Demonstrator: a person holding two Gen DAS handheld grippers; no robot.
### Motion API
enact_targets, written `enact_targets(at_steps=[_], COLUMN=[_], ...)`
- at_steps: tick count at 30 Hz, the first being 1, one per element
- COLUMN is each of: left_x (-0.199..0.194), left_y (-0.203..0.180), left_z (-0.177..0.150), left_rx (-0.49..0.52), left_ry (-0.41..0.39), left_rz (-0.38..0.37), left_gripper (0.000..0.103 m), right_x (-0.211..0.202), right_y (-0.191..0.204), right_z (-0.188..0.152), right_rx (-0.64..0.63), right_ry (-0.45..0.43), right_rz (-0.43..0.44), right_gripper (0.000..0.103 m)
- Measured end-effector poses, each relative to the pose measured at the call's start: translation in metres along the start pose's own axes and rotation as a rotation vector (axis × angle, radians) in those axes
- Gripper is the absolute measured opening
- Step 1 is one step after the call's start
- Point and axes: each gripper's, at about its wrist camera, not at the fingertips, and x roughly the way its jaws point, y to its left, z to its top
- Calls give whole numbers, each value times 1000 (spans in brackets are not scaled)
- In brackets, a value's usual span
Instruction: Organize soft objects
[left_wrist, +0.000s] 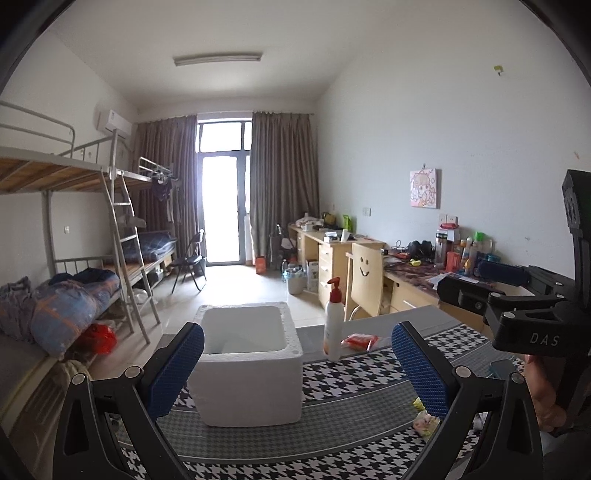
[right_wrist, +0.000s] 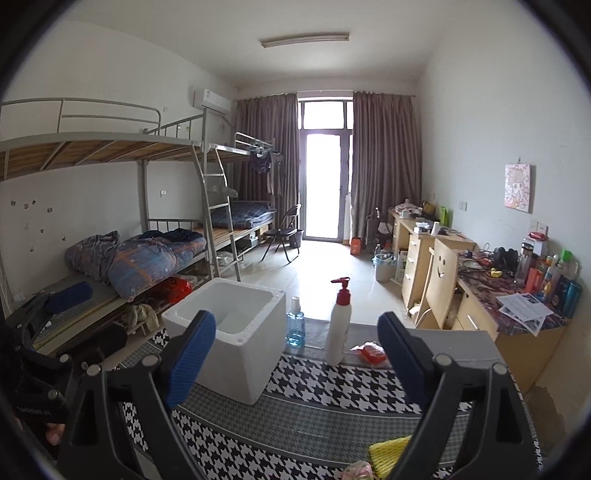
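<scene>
A white foam box (left_wrist: 245, 363) stands open and looks empty on the houndstooth tablecloth (left_wrist: 343, 380); it also shows in the right wrist view (right_wrist: 229, 332). My left gripper (left_wrist: 297, 365) is open and empty, just in front of the box. My right gripper (right_wrist: 297, 354) is open and empty, to the right of the box. A yellow cloth (right_wrist: 388, 452) and a pink soft item (right_wrist: 356, 470) lie at the near edge by the right gripper. The pink item (left_wrist: 424, 422) shows by my left gripper's right finger. A red packet (left_wrist: 360, 340) lies behind a pump bottle (left_wrist: 334, 321).
A blue spray bottle (right_wrist: 295, 325) stands beside the pump bottle (right_wrist: 340, 325). The right gripper's body (left_wrist: 524, 306) is at the right of the left wrist view. Bunk beds (right_wrist: 110, 221) stand at the left, and cluttered desks (right_wrist: 517, 295) with a chair along the right wall.
</scene>
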Motion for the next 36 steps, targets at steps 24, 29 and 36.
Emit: enact_targets(at_steps=[24,29,36], left_x=[-13,-10,-5], left_y=[-50,-60,-72], left_z=[-20,-25,-34], left_rx=[47,58,66], left_ry=[-17,3,31], left_rz=[-158,-198,-254], left_gripper=[102,102,102], right_x=[-67,-76,-87], right_y=[-40,-49,-59], right_z=[-32,-42,-55], right_rx=[98,106,112], right_ry=[-72,-70,-66], right_rz=[-178,-228,-310], right_gripper=[94,94,94])
